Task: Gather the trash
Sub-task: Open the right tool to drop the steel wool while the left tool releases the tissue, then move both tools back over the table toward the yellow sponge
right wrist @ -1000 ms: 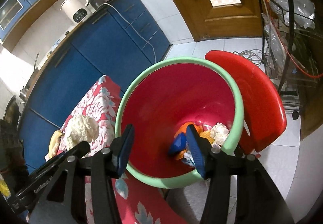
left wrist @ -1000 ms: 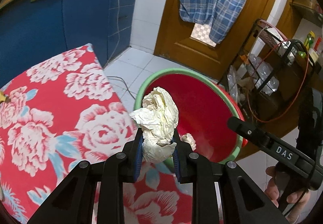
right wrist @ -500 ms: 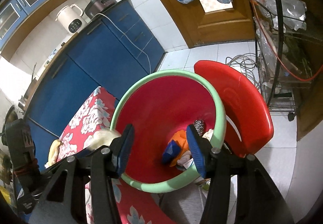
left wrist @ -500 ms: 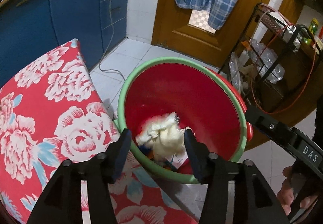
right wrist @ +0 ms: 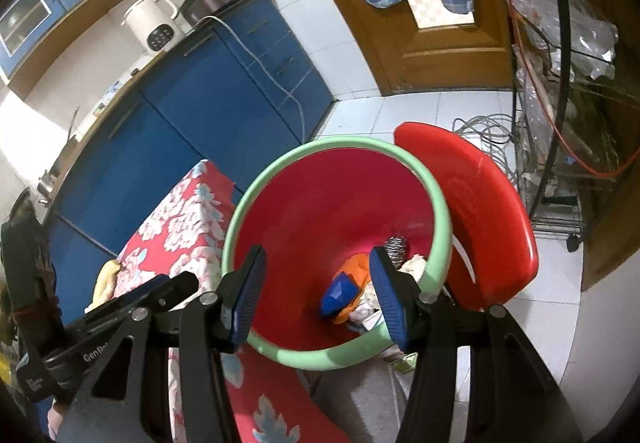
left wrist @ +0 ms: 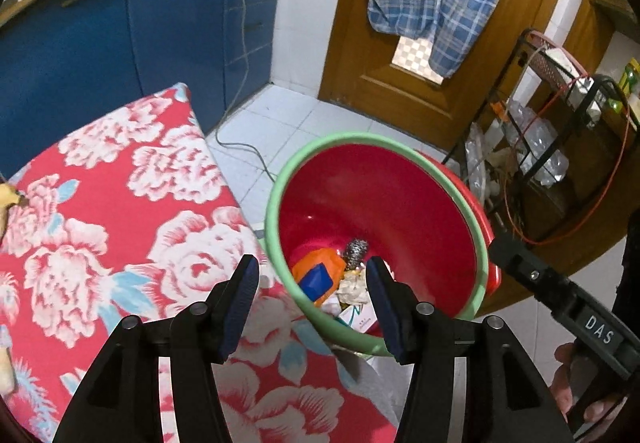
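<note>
Red plastic w/ a mint-green rim: the trash bin (left wrist: pixel 400 203) is sitting on the tiled floor just beside the table edge in the left wrist view. The left gripper (left wrist: pixel 312 303) is hovering above the near rim, jaws apart w/ nothing between the blue pads. Down in the bin's bottom an orange-and-blue wrapper (left wrist: pixel 320 275), a crumpled paper wad (left wrist: pixel 352 289), a silvery foil ball (left wrist: pixel 355 249) and a small white carton (left wrist: pixel 358 319) are lying together. The floral tablecloth (left wrist: pixel 120 223) is covering the table at left; a yellowish scrap (left wrist: pixel 8 199) is peeking in at its far left edge. A hand (left wrist: pixel 576 383) is gripping the other tool's handle at lower right.

Right wrist view: the right gripper (right wrist: pixel 316 295) is also hanging over the bin (right wrist: pixel 320 203), jaws spread, nothing gripped. The same wrapper (right wrist: pixel 344 291) and foil ball (right wrist: pixel 396 247) are showing inside. The bin's red lid (right wrist: pixel 488 211) is standing tipped open behind the rim. A pale lump (right wrist: pixel 106 277), prob. more trash, is lying on the tablecloth (right wrist: pixel 180 219) at left, well apart from the bin.
</note>
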A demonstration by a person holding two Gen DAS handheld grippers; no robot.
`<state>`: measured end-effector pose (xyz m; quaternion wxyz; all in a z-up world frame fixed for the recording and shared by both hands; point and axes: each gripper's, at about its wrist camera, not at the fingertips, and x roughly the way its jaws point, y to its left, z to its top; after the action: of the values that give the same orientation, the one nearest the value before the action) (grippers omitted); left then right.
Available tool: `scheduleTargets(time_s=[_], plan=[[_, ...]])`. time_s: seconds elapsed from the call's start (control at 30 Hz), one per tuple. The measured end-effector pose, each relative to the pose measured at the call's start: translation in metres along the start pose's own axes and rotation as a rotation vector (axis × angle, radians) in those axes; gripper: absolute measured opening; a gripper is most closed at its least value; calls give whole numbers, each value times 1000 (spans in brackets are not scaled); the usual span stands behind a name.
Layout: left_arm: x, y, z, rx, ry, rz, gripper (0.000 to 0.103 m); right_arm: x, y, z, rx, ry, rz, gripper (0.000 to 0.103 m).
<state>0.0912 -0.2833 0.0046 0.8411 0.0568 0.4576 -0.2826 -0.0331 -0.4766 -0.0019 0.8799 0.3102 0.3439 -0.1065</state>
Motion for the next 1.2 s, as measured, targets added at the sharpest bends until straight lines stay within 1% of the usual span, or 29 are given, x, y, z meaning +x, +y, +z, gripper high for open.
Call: scheduleTargets(time_s=[0.13,0.3,0.77,1.03,1.2], plan=[[-15,10,-6,-19,-15,20,57,-8,11,-3,-7,-3,32,56],[-30,30,-16,-72,-23,44,57,-13,29,-8,-45,-3,56,57],[-69,87,-41,-179,-67,131,57,-14,67,-26,-105,27,95,57],[-92,127,-58,-234,-93,184,57,-10,99,-38,-164,49,113,57],[-110,162,-76,-301,-111,218,57,-3,124,-53,-209,79,124,57]])
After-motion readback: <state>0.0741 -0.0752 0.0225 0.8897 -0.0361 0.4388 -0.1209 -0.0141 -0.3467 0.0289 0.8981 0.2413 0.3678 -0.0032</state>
